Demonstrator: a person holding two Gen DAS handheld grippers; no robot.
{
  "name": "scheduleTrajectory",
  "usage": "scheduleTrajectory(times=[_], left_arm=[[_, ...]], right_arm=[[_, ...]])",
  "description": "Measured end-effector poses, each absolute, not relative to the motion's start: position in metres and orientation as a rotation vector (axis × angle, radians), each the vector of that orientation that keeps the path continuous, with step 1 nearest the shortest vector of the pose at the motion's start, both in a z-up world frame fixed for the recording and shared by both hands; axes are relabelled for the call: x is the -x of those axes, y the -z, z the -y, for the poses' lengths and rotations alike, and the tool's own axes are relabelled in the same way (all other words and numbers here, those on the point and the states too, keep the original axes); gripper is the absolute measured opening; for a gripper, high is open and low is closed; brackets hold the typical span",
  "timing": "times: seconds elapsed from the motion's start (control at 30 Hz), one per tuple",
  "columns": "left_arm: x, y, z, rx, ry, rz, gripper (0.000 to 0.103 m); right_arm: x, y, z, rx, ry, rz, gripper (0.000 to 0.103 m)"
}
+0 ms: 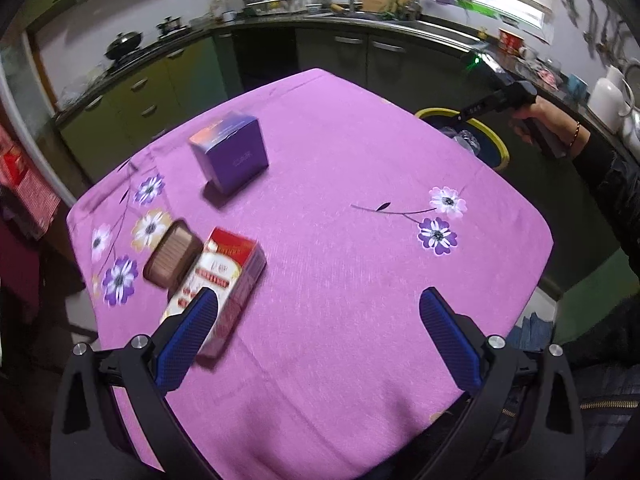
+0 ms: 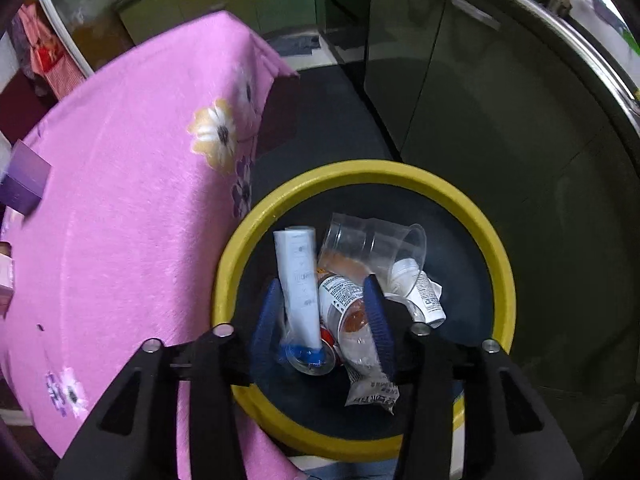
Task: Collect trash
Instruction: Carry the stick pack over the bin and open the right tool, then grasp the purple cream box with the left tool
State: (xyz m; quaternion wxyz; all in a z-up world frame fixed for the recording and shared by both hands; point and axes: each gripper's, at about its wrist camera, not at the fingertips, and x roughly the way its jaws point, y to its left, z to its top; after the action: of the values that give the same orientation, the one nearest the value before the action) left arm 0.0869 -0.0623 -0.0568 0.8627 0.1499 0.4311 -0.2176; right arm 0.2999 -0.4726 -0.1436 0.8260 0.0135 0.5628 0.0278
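Observation:
My left gripper (image 1: 318,300) hangs open over the pink flowered tablecloth (image 1: 360,152), nothing between its blue fingers. Its left fingertip overlaps a red-and-white carton (image 1: 228,272); a brown ridged tray (image 1: 172,254) lies beside the carton and a purple box (image 1: 232,152) stands farther back. My right gripper (image 2: 322,282) points down into the yellow-rimmed bin (image 2: 360,168), jaws open. A white tube with a blue cap (image 2: 298,272) shows between them near the left pad, clear of the right pad. A clear cup (image 2: 372,244), a bottle and wrappers lie in the bin.
The bin (image 1: 500,148) stands on the floor off the table's far right corner, where a hand (image 1: 536,116) holds the right gripper (image 1: 464,114). Dark green cabinets (image 2: 460,100) stand close behind it. The purple box (image 2: 24,184) sits at the table's left.

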Motion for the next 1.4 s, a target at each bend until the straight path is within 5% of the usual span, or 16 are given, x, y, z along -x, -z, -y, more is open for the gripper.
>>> scheduleTrajectory(times=[0.5,1.13,1.23,1.4], left_arm=[[-0.23,0.029,0.057,-0.509,0.643,-0.858,0.096],[-0.339,0.103,0.056,-0.567,0.791,-0.991,0.096],[-0.338,0.107,0.054,-0.557,0.8,-0.994,0.091],[-0.341,0.114,0.052,-0.545,0.789,-1.005,0.062]], right_arm=[[-0.241,0.093,0.46,-0.094,-0.142,-1.058,0.055],[-0.238,0.09,0.421,-0.105,-0.185,-1.096,0.059],[-0.241,0.089,0.416,-0.107,-0.194,-1.098,0.059],[-0.241,0.091,0.411,-0.103,-0.201,-1.107,0.06]])
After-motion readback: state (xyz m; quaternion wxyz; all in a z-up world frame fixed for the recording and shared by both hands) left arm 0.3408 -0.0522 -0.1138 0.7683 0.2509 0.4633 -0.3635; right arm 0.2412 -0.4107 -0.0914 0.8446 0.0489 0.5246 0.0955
